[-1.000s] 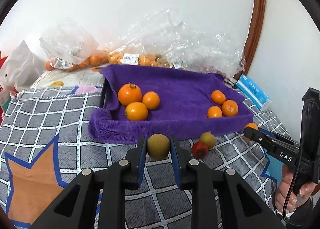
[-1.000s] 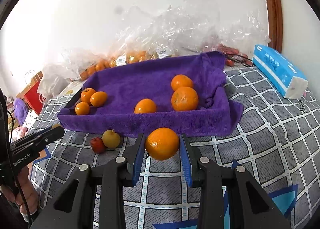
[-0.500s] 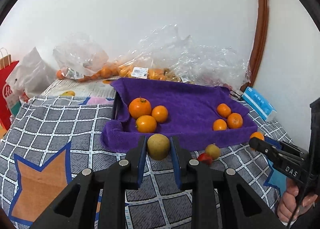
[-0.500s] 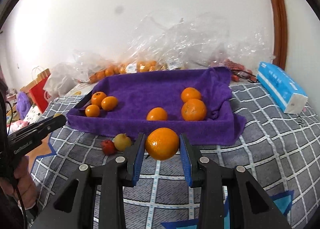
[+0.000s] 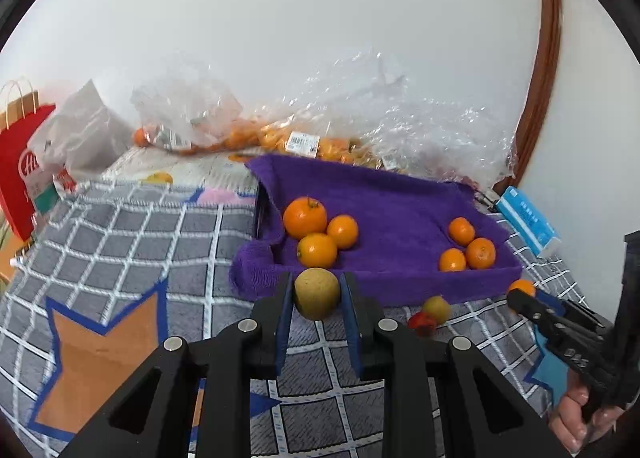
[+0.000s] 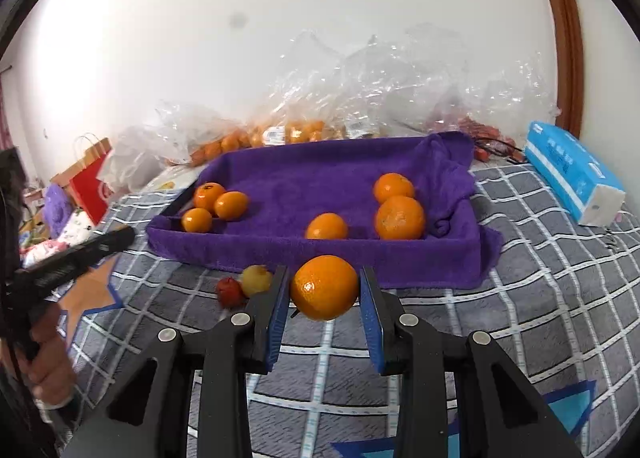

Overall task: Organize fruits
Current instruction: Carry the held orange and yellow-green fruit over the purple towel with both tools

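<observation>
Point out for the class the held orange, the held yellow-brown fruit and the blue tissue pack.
Held orange (image 6: pixel 324 287): right wrist view, centre of peel.
Yellow-brown fruit (image 5: pixel 317 293): left wrist view, middle of skin.
Blue tissue pack (image 6: pixel 568 170): right wrist view, top face.

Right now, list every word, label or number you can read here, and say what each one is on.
"DAS", partly readable, upside down, on the right gripper body.
White lettering on the red paper bag: only a fragment shows, unreadable.
Barcode labels on the plastic fruit bags: too small to read.
Print on the blue tissue pack: blurred, unreadable.
Marking on the left gripper body: blurred, unreadable.
</observation>
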